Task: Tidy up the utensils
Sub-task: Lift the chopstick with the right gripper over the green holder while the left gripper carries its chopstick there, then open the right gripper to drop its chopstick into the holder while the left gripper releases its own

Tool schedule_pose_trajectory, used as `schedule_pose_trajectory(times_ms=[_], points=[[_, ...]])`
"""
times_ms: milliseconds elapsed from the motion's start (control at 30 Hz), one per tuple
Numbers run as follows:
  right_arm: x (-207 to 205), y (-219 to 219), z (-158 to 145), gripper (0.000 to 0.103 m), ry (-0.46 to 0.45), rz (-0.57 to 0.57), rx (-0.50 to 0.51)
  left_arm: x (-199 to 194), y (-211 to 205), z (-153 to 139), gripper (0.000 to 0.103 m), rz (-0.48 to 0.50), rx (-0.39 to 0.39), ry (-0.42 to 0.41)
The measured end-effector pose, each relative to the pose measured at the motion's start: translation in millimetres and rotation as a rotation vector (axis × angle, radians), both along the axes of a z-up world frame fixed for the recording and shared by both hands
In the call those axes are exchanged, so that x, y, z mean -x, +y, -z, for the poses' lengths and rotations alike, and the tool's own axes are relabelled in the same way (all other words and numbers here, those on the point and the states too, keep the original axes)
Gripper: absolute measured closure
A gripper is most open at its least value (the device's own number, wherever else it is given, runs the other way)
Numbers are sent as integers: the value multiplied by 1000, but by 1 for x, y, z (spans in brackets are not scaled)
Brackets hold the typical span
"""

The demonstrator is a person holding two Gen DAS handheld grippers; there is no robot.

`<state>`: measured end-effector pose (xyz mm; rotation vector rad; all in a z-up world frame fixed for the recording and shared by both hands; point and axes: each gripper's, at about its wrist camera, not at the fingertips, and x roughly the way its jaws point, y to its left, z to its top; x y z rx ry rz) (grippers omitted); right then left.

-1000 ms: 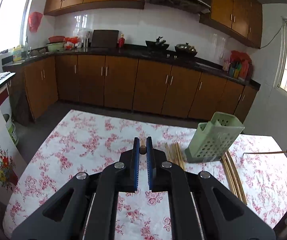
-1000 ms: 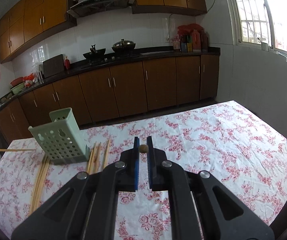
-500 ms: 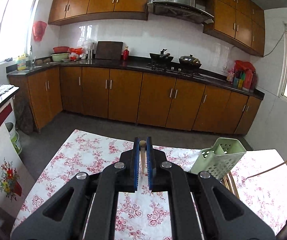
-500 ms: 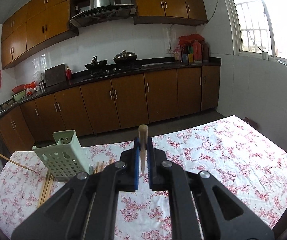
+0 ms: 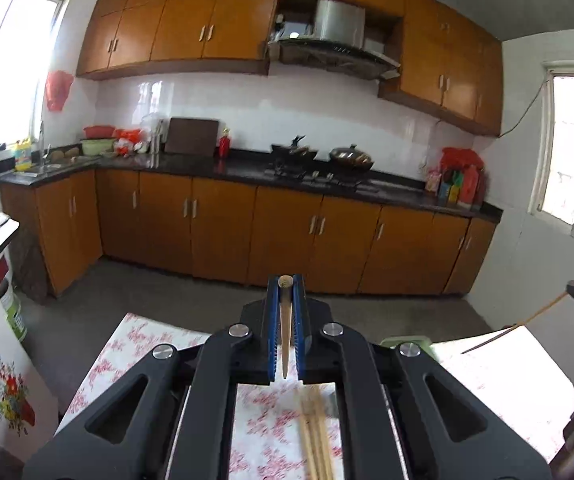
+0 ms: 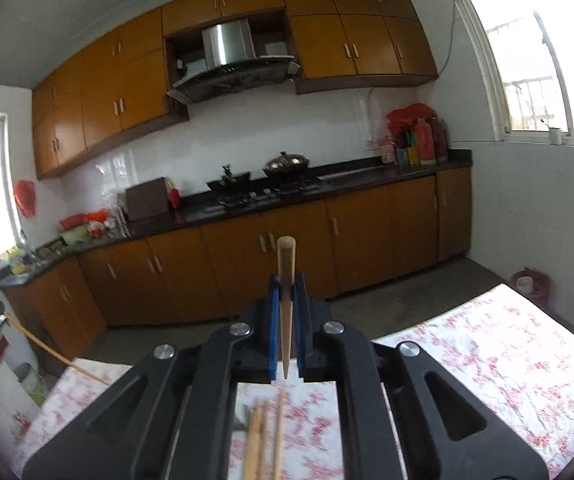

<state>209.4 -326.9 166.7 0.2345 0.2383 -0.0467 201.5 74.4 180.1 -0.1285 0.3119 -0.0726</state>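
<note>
Both tools [image 5: 285,316] [image 6: 285,320] clamp chopsticks [image 5: 285,320] [image 6: 285,304] above loose chopsticks [image 5: 315,432].

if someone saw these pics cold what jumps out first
Front and centre in each view is a black claw with blue pads clamped on a single wooden chopstick: the left claw holds its chopstick, and the right claw holds its chopstick, both raised over the floral tablecloth. Loose chopsticks lie on the cloth beneath, with orange-brown kitchen cabinets behind.

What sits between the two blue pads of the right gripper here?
A single wooden chopstick, clamped upright between the right gripper pads, blunt end above them and tip pointing down. The right wrist view shows it.
</note>
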Motion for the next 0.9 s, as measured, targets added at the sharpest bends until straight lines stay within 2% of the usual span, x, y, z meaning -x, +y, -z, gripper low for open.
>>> schedule_pose_trajectory(times_ms=[167,300,467,900], points=[[-3,14,-24,95,-45,-87,-42,7,-26,-38,96,71,20,-87],[-11,34,-28,95,-44,-141,-29,5,-46,-46,96,128,36,-95],[-23,54,-20,95,-9,-181,-14,-6,-64,-32,96,166,54,-33],[-55,76,21,93,119,-184,5,-41,-85,23,96,163,39,103]])
